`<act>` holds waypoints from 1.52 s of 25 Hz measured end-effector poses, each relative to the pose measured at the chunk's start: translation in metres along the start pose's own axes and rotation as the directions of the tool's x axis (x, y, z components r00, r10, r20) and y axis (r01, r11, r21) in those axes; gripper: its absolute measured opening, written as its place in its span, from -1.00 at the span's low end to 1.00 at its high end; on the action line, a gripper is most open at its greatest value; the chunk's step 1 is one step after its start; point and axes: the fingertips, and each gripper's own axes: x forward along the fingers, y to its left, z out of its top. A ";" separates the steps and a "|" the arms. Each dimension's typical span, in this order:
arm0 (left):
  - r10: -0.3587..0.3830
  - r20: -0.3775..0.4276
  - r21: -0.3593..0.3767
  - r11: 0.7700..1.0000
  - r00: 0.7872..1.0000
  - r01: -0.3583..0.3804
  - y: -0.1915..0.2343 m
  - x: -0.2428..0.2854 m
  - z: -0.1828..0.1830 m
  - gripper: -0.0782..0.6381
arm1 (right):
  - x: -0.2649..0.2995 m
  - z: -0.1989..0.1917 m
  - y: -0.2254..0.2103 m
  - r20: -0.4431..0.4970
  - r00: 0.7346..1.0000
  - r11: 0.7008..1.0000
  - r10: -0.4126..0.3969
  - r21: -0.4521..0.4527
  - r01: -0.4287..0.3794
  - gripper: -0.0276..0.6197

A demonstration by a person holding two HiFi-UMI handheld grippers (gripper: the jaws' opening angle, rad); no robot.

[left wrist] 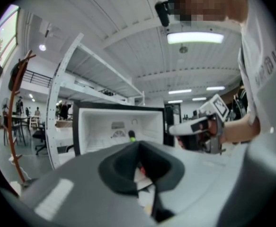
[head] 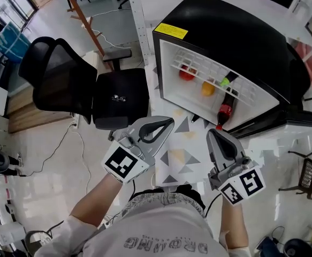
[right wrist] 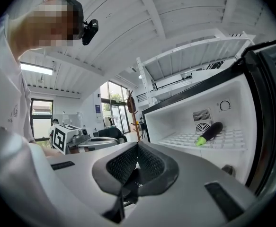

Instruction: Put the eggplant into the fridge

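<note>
Far left, on the floor: black office chair [head: 65,79], mesh back, seat turned toward the surface

Left tongs [head: 168,122] held level above the front edge of the surface [head: 180,157], which is covered in a grey, white and yellow triangle pattern. Their own view shows the tongs [left wrist: 138,143] clenched, tips together, nothing between them. Marker cube sits at the rear, near the person's wrist

Right tongs [head: 211,133] just beside the left ones, apart from them, also level and aimed at the fridge. In their own view the tongs [right wrist: 138,144] are clenched tip to tip, with nothing held

Fridge [head: 225,31]: black case, white inside, door open. It stands on the surface beyond both tongs. The eggplant [right wrist: 209,133] lies on the wire shelf [right wrist: 194,141] inside, dark body tilted, green stem end lower and toward the front. It is clear of both tongs. Head view also shows a red item [head: 187,73] and an orange item [head: 208,88] on the same shelf, left of the eggplant, and a dark bottle [head: 225,110] with a red label below them
</note>
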 end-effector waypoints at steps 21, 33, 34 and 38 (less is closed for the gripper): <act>0.031 -0.035 -0.035 0.999 0.999 -0.033 -0.005 -0.001 -0.019 -0.76 | -0.002 -0.003 -0.010 -0.016 1.000 1.000 0.020 0.000 -0.020 -0.91; 0.028 -0.050 -0.045 0.999 0.998 -0.031 -0.015 0.008 -0.023 -0.76 | -0.009 -0.009 -0.018 -0.037 0.999 1.000 0.027 0.008 -0.027 -0.91; 0.028 -0.051 -0.043 0.999 0.998 -0.030 -0.015 0.009 -0.023 -0.76 | -0.010 -0.010 -0.019 -0.038 0.999 1.000 0.028 0.009 -0.027 -0.91; 0.031 -0.036 -0.038 0.999 0.999 -0.032 -0.017 0.012 -0.015 -0.76 | -0.012 -0.010 -0.019 -0.041 0.999 1.000 0.031 0.009 -0.030 -0.91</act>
